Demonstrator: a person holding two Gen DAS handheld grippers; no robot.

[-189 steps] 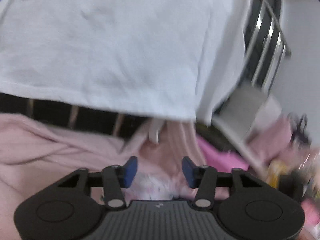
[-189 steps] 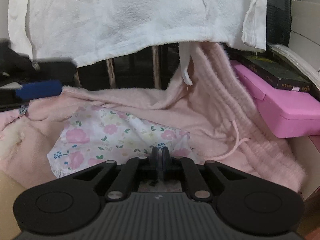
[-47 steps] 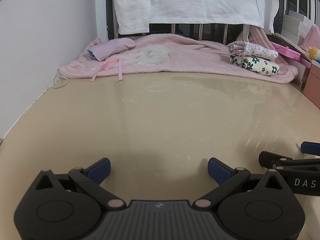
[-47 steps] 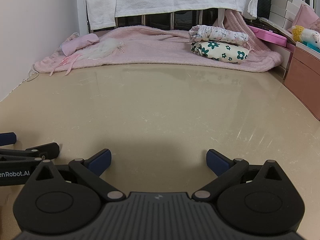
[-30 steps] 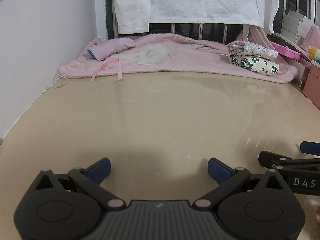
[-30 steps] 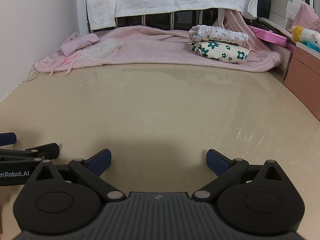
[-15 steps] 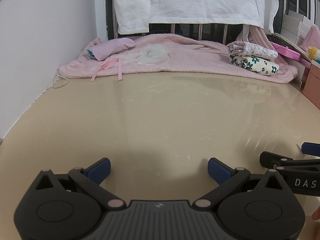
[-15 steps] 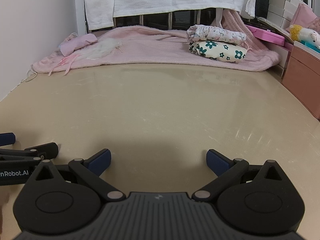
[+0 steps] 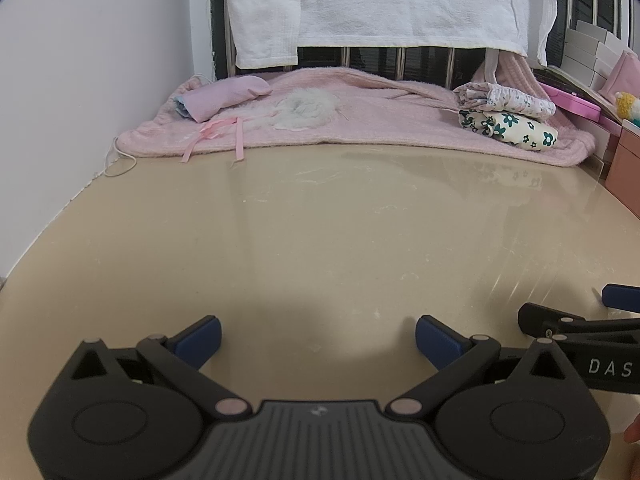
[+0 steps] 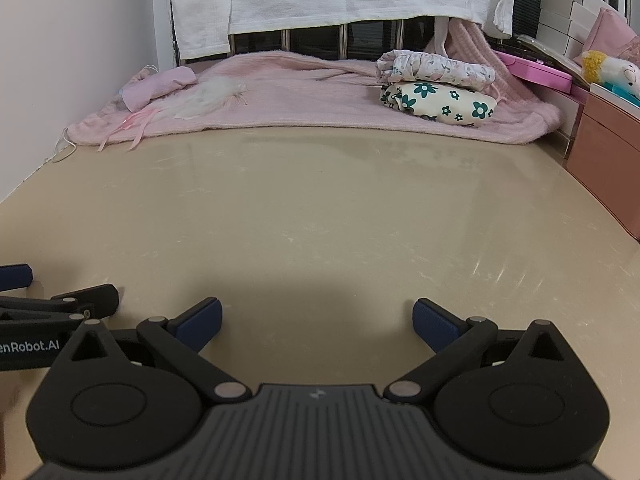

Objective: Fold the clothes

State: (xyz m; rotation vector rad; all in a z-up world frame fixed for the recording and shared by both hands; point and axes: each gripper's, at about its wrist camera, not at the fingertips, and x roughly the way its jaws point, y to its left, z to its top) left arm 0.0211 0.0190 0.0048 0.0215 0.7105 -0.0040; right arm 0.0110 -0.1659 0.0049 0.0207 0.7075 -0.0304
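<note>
Right wrist view, bare beige tabletop point(image 10: 320, 200), pink blanket point(image 10: 300, 92) behind, both grippers spread wide.

Left gripper point(image 9: 318, 338) and right gripper point(image 10: 316, 322) sit side by side, fingers spread wide.

The glossy beige tabletop point(image 10: 320, 200) is bare across its near and middle area. A pink fleece blanket point(image 10: 304, 96) covers its far edge. At the left, a thin white cord point(image 9: 116, 160), possibly a cable, lies beside the blanket.
</note>
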